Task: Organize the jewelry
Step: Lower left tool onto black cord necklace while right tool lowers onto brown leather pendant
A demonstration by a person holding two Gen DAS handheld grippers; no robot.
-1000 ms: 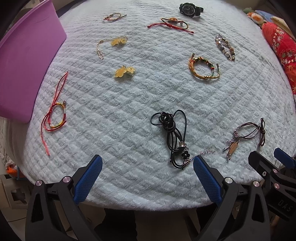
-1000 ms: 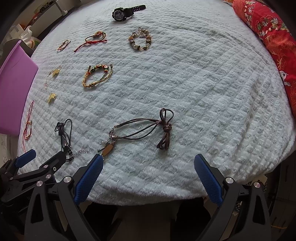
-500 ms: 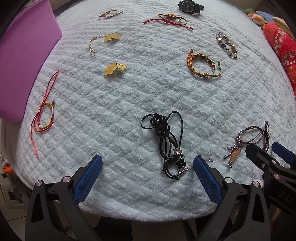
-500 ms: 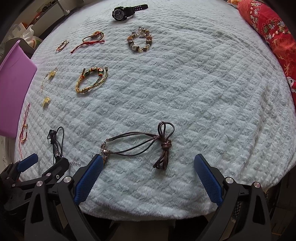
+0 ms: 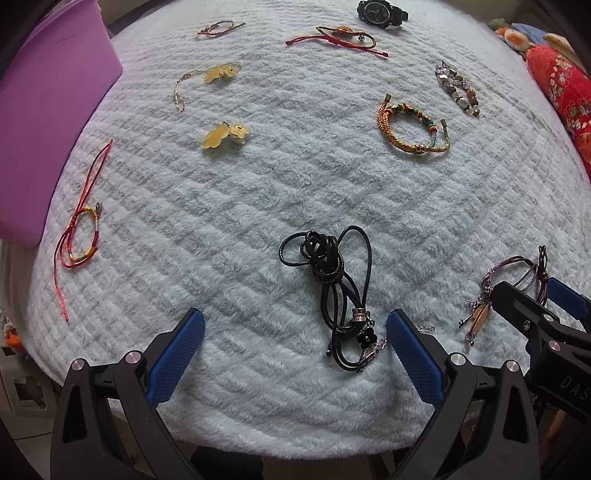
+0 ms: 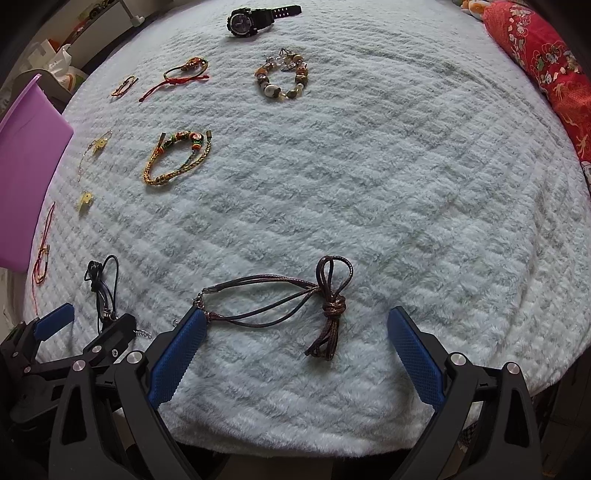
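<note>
at the near edge of the pale fluffy blanket [image 5: 295, 177], 2 tools side by side: left gripper [image 5: 295, 347] with jaws spread wide, holding nothing, blue pads either side of the black cord necklace [image 5: 334, 280], whose flower charm and clasp lie just beside the right-hand pad. right gripper [image 6: 295, 347] likewise spread wide and holding nothing, framing the brown cord necklace [image 6: 295, 299], its clasp end touching or just behind the left-hand pad, cannot tell which. further out, left: red string bracelet [image 5: 79, 236] near the purple tray [image 5: 44, 122]. mid-blanket: 2 yellow charms [image 5: 225, 134], a gold braided bracelet [image 6: 177, 158]. beyond, well apart: beaded bracelet [image 6: 282, 77], red cord bracelet [image 6: 177, 75], a small thin bracelet [image 6: 123, 85]. farthest: black watch [image 6: 255, 19]. along the right rim, red patterned fabric [image 6: 546, 70].
</note>
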